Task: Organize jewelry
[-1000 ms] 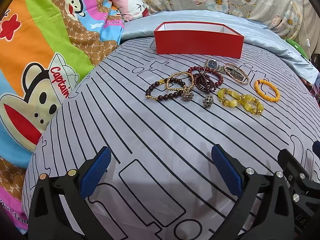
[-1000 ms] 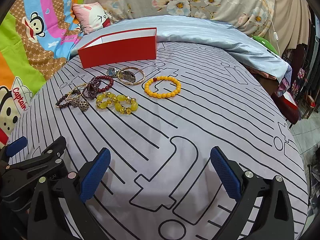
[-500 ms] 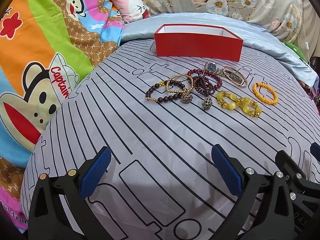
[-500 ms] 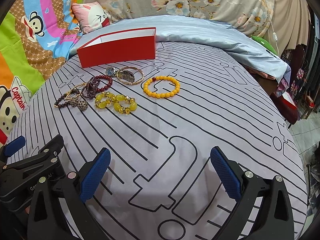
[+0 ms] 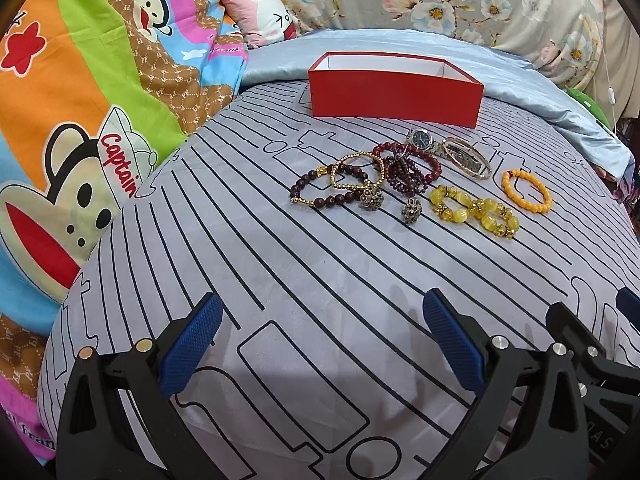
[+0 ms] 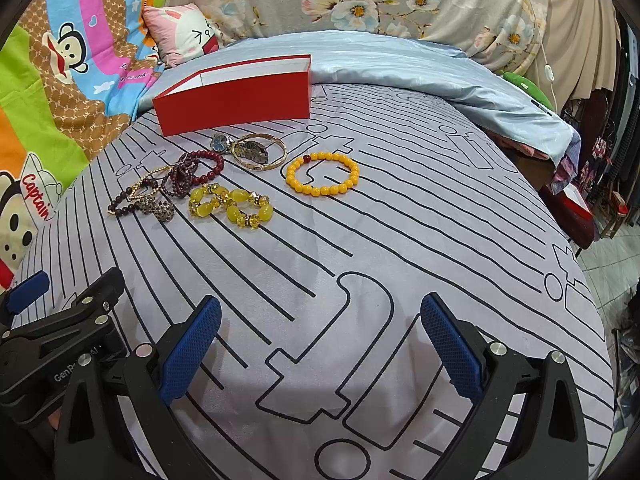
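Observation:
An open red box (image 5: 394, 94) with a white inside stands at the far side of the grey striped bedspread; it also shows in the right wrist view (image 6: 236, 98). In front of it lies a cluster of jewelry: an orange bead bracelet (image 5: 526, 191) (image 6: 322, 173), yellow bead bracelets (image 5: 474, 210) (image 6: 230, 205), dark red bead bracelets (image 5: 406, 168) (image 6: 192, 170), a gold chain bracelet (image 5: 356, 172), a watch (image 5: 420, 140) (image 6: 221, 143) and gold bangles (image 5: 468, 158) (image 6: 260, 152). My left gripper (image 5: 320, 340) and right gripper (image 6: 320, 340) are both open, empty, well short of the jewelry.
A colourful cartoon blanket (image 5: 80, 120) lies along the left. A pale blue quilt (image 6: 440, 68) and a pink pillow (image 5: 264, 16) lie behind the box. The bed's right edge (image 6: 580, 280) drops to the floor. The other gripper shows at each view's edge (image 5: 592, 360) (image 6: 60, 340).
Both grippers have edged a little forward toward the jewelry and stay open. The jewelry and box have not moved.

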Tool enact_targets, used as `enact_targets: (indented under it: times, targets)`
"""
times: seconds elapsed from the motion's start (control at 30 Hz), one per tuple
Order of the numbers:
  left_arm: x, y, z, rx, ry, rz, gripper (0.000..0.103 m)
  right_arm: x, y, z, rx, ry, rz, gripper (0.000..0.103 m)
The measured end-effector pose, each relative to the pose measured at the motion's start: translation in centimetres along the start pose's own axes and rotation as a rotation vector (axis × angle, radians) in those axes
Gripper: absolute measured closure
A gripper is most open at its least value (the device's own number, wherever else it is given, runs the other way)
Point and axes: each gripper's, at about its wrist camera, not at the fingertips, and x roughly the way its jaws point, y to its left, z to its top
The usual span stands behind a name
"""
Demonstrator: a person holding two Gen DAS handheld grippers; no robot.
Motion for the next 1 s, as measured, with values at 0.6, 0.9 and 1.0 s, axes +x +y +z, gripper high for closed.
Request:
enact_targets:
  times: [0.6, 0.9, 1.0]
  targets:
    - [-0.08, -0.02, -0.11, -0.001, 0.0, 0.001, 0.007, -0.03, 0.03, 0.03, -0.001, 0.0, 0.0, 0.007]
    - [-0.07, -0.03, -0.13, -0.001, -0.001, 0.001, 0.007, -0.01, 0.05, 0.03, -0.001, -0.001, -0.001, 0.007]
    - [-0.15, -0.15, -0.12, -0.001, -0.003, 0.001, 0.007, 0.01, 0.08, 0.04, -0.001, 0.0, -0.001, 0.007]
